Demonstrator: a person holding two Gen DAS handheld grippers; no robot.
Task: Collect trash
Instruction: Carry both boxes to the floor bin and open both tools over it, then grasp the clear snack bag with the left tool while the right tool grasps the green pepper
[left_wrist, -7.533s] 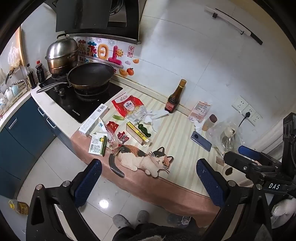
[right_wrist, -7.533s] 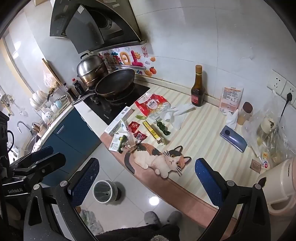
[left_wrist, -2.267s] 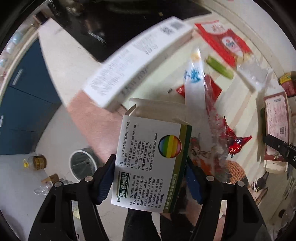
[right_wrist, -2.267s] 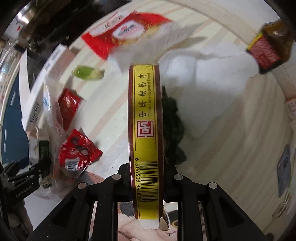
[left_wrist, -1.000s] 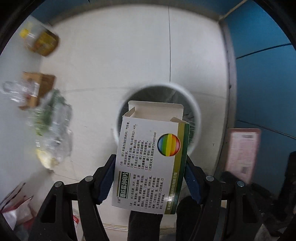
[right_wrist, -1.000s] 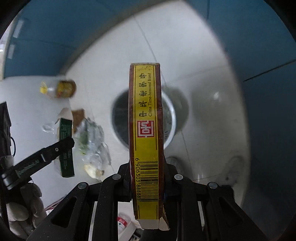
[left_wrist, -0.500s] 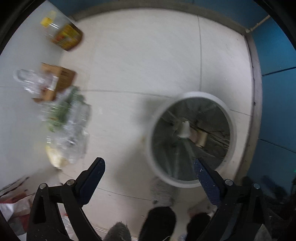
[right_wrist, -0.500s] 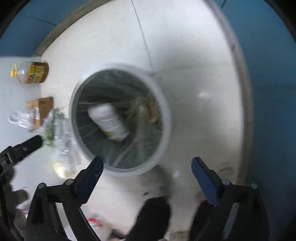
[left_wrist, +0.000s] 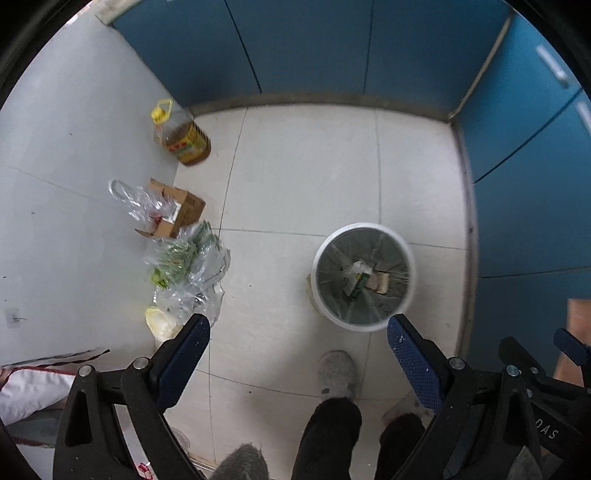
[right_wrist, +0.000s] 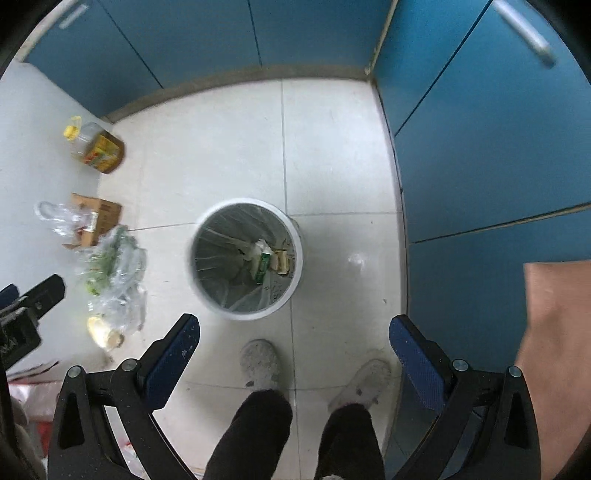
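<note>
Down on the pale tile floor, near the blue cabinets: a round white bin lined with a clear bag. Inside, a green-and-white box tilted on end, a tan carton just beside it; print too small to read. Rest of the contents lost in crumpled plastic. Left gripper spread wide, nothing between the blue pads. Right gripper likewise spread and bare. Off to the side by the wall: an oil bottle, a cardboard box, clear bags of greens. Grey slippers below, legs cut off by the frame edge.
</note>
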